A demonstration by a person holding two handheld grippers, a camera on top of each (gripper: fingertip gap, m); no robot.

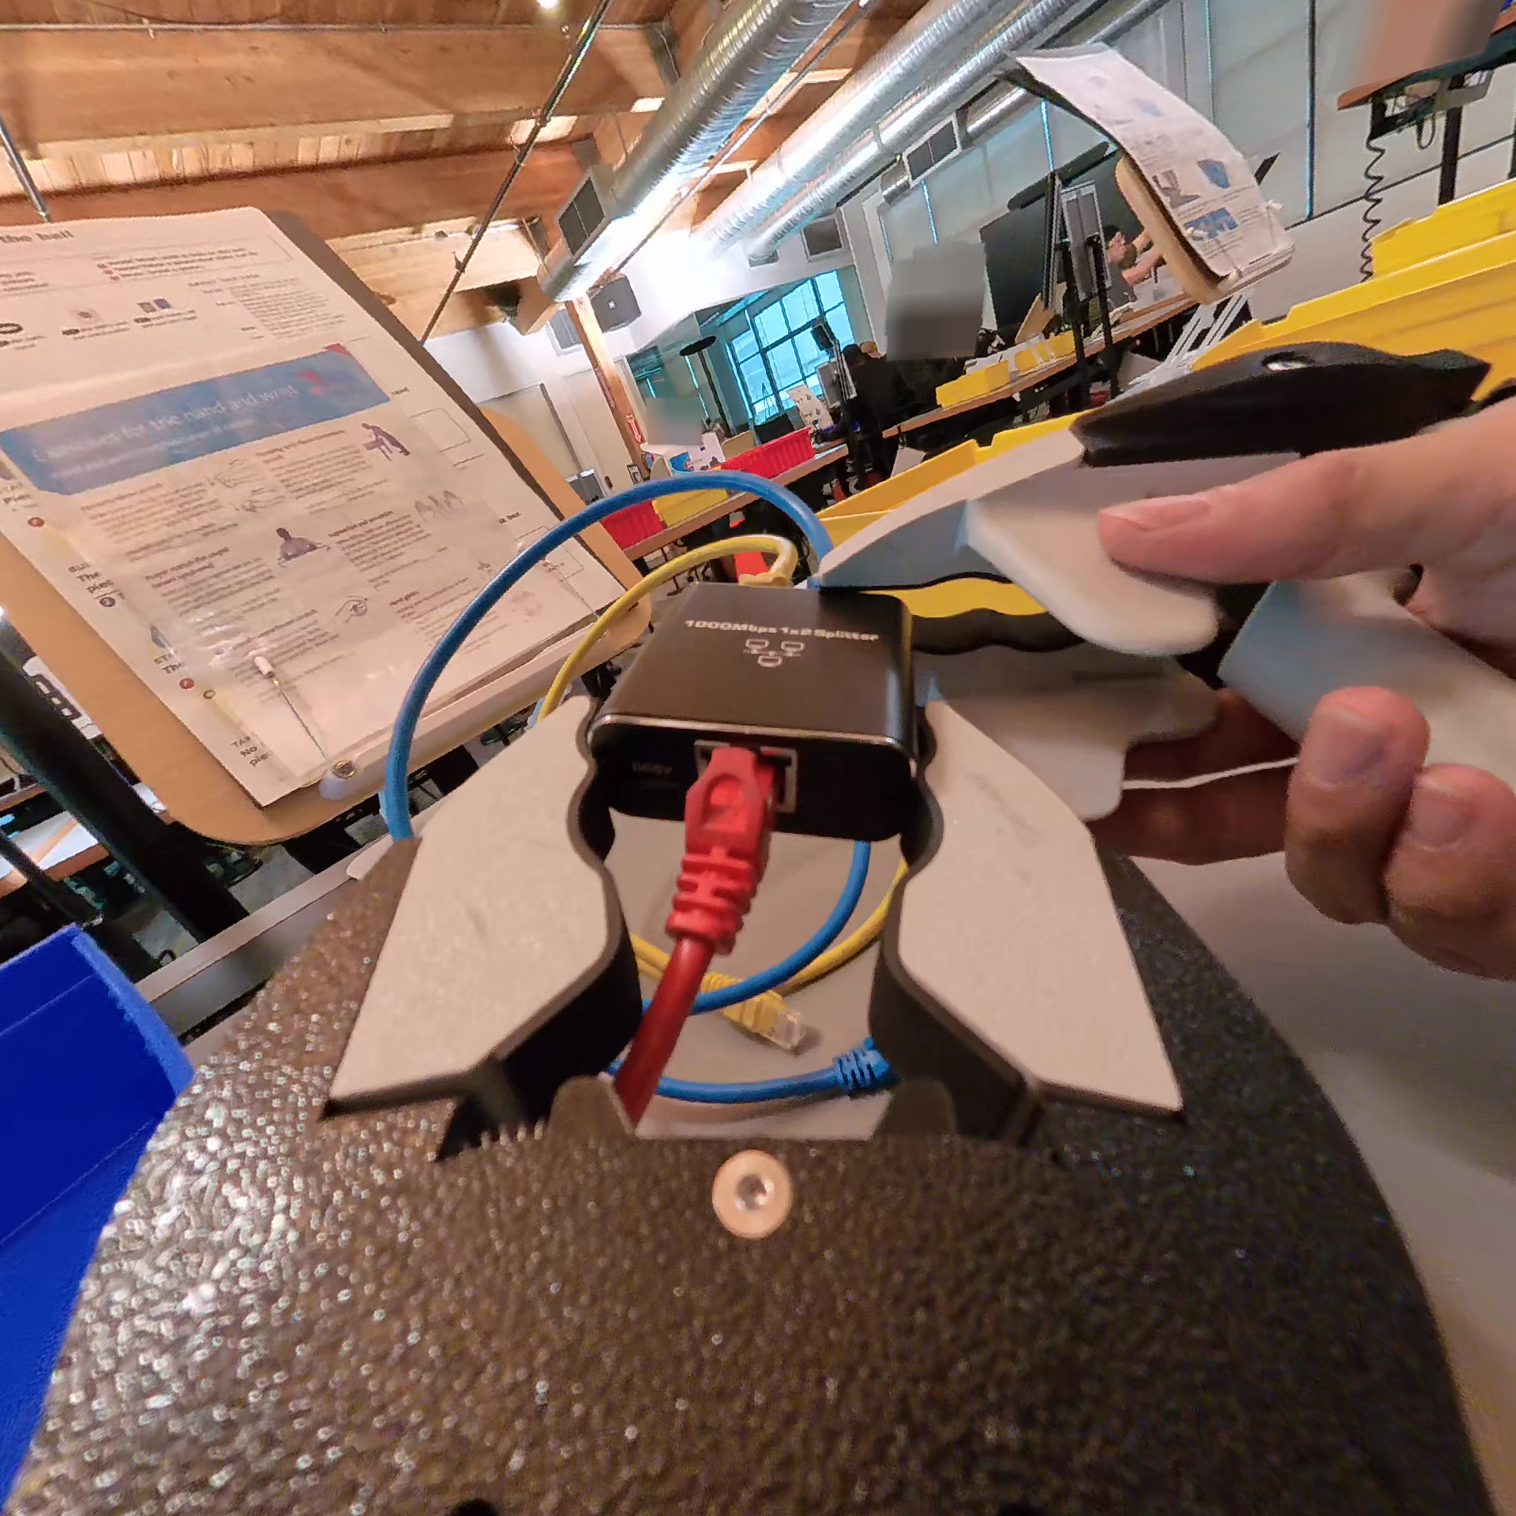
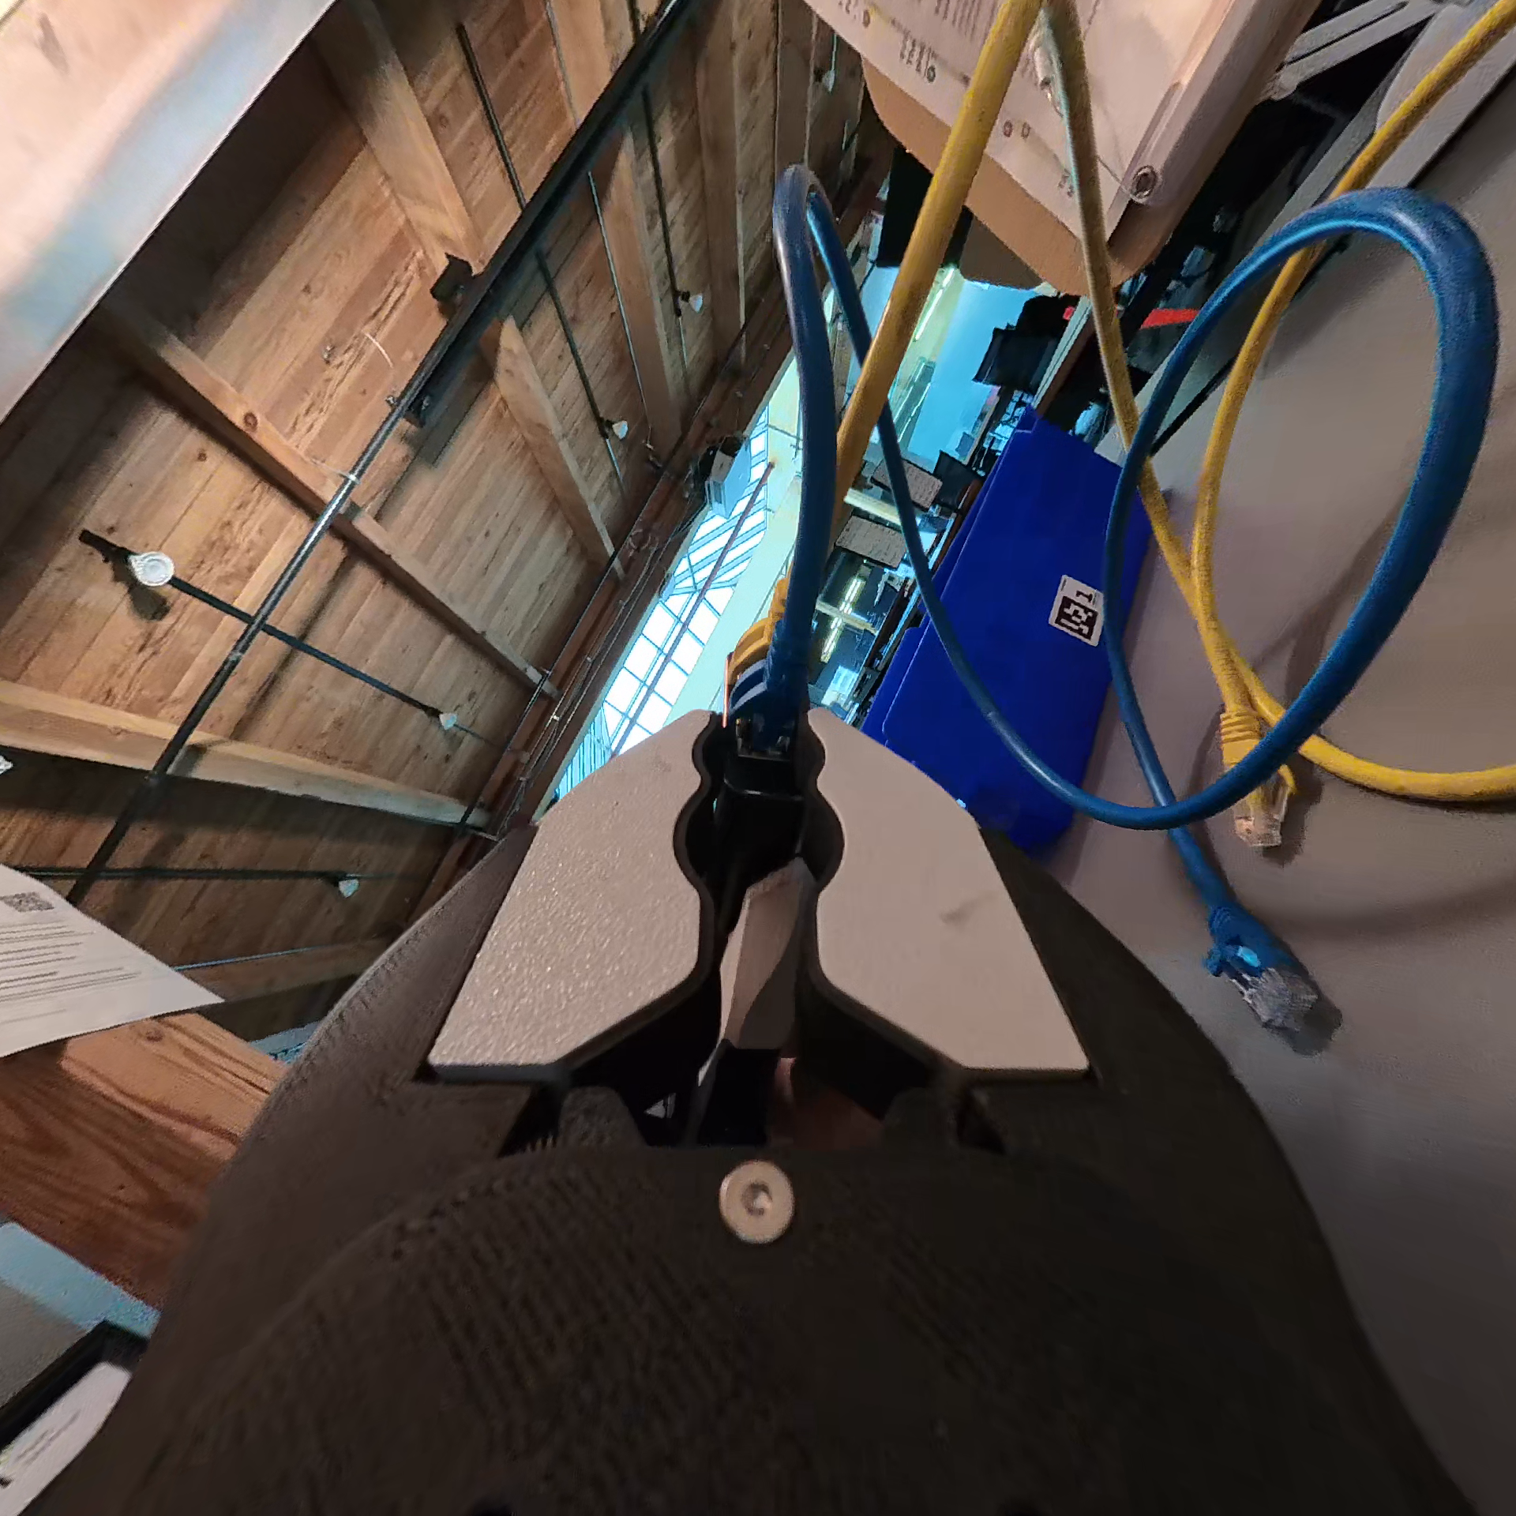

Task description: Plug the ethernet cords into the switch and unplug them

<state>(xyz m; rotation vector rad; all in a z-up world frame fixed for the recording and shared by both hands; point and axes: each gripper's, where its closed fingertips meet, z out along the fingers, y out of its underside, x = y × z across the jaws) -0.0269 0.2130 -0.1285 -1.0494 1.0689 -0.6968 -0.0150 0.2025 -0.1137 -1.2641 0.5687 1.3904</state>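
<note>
A black switch (image 1: 763, 681) sits between my left gripper's (image 1: 759, 738) grey fingers, which are shut on its sides. A red cord (image 1: 714, 869) is plugged into its near port. A blue cord (image 1: 459, 648) and a yellow cord (image 1: 623, 607) run into its far end. My right gripper (image 1: 882, 611), held by a hand (image 1: 1378, 828), reaches in from the right. In the right wrist view it (image 2: 763, 726) is shut on the blue cord's plug (image 2: 775, 697) at the switch. The blue (image 2: 1263, 984) and yellow (image 2: 1259, 812) free ends lie on the table.
A paper sheet on a tilted board (image 1: 246, 492) stands at the left behind the switch. A blue bin (image 1: 66, 1107) is at the near left, also in the right wrist view (image 2: 1009, 615). Yellow bins (image 1: 1436, 271) are at the far right. The grey table (image 1: 1312, 1107) lies below.
</note>
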